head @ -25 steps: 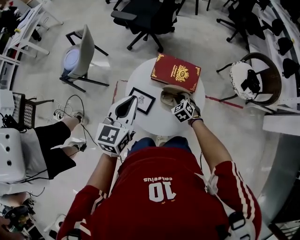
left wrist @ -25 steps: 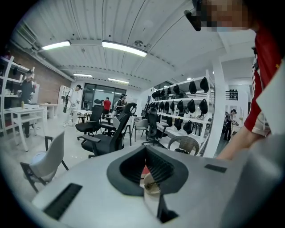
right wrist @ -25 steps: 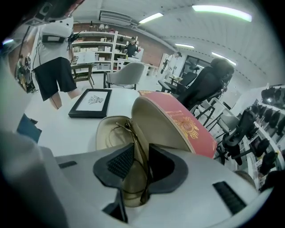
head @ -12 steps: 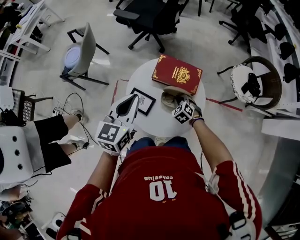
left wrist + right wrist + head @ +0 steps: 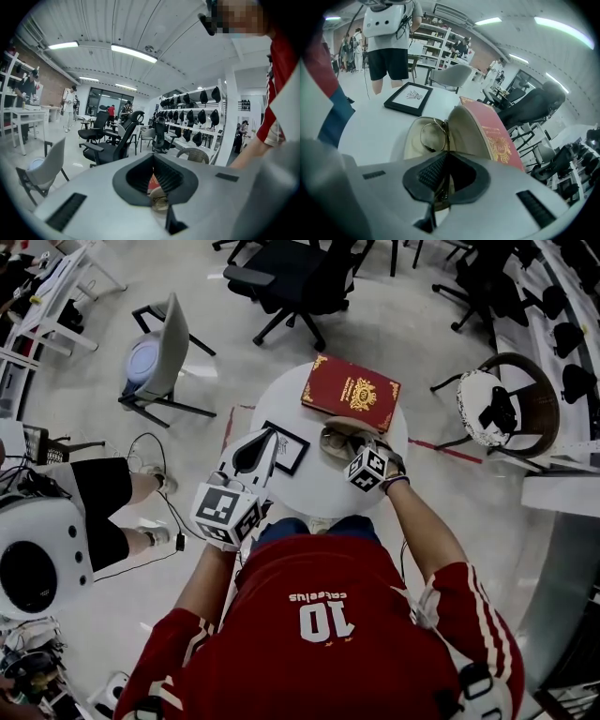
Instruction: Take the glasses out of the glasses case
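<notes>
Round white table [image 5: 305,491], bearing a red book [image 5: 351,390] at its far edge and the open glasses case [image 5: 471,133] just before it, nearer the right hand. Right gripper [image 5: 444,157] points down into the case, jaws clamped on the thin frame of the glasses [image 5: 433,136], which lie inside, long axis along the hinge. Left gripper [image 5: 153,157] hangs well apart, jaws together on nothing; the exact pinch point is masked by the right gripper's housing.

Open-plan office or showroom floor, as I read it. Black swivel chairs [image 5: 291,282] and a grey shell chair [image 5: 161,348] stand on a pale polished floor [image 5: 394,324]. White wall shelves [image 5: 194,115] hold rows of dark goods. Strip lights [image 5: 133,53] run overhead, and people stand by white desks [image 5: 21,115].
</notes>
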`<control>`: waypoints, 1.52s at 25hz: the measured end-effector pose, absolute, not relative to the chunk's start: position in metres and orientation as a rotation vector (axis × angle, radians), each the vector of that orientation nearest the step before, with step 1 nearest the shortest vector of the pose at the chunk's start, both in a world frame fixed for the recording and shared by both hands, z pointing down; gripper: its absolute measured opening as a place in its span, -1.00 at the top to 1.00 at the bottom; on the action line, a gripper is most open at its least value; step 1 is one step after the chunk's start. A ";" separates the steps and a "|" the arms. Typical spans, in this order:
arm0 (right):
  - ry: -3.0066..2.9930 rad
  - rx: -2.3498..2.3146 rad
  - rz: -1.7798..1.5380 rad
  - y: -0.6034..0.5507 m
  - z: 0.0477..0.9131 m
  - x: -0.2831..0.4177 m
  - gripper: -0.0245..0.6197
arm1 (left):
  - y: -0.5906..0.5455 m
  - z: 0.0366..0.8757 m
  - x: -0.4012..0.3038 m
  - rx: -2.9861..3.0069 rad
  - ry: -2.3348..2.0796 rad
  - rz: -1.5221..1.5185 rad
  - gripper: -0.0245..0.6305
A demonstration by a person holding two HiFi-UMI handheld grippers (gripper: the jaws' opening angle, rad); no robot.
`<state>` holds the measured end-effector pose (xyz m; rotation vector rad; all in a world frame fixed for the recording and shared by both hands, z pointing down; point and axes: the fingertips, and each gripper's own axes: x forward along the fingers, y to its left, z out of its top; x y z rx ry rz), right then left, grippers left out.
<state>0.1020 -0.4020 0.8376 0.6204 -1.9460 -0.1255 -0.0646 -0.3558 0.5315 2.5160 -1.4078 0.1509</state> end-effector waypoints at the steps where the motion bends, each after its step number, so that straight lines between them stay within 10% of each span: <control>1: -1.947 0.620 -0.135 -0.402 0.835 0.102 0.84 | -0.356 0.530 -0.065 2.520 -1.406 0.149 0.90; 38: -2.291 1.169 0.101 -0.349 0.613 0.089 0.84 | -0.328 0.464 -0.076 2.689 -1.267 0.114 0.90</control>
